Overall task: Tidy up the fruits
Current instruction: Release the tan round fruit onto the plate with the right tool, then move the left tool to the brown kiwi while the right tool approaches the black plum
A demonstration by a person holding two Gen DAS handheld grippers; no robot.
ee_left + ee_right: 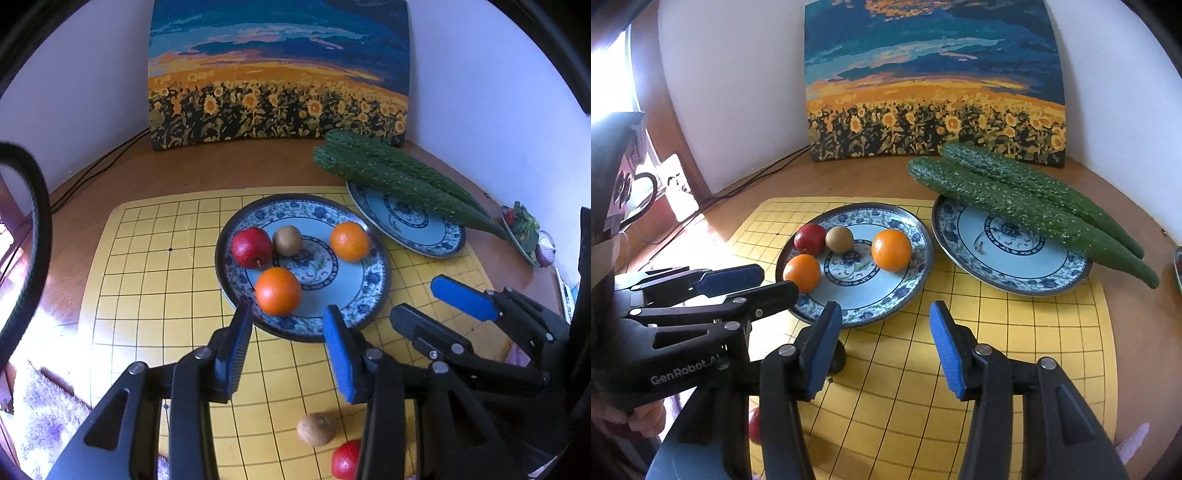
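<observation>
A blue-patterned plate [369, 291] [905, 280] on the yellow grid mat holds a red apple [252, 246] [809, 238], a kiwi [287, 240] [839, 239] and two oranges [277, 291] [349, 241] [802, 273] [891, 250]. My left gripper [288, 332] [768, 282] is open and empty just in front of the plate. A loose kiwi [316, 429] and a red apple [346, 459] lie on the mat under it. My right gripper [884, 347] [432, 304] is open and empty, right of the left one.
A second patterned plate [436, 236] [1015, 266] at the right carries two long cucumbers [399, 181] [1027, 206]. A sunflower painting [277, 74] leans on the back wall. A small dish of vegetables [524, 232] sits at the far right. Cables [92, 173] run at the back left.
</observation>
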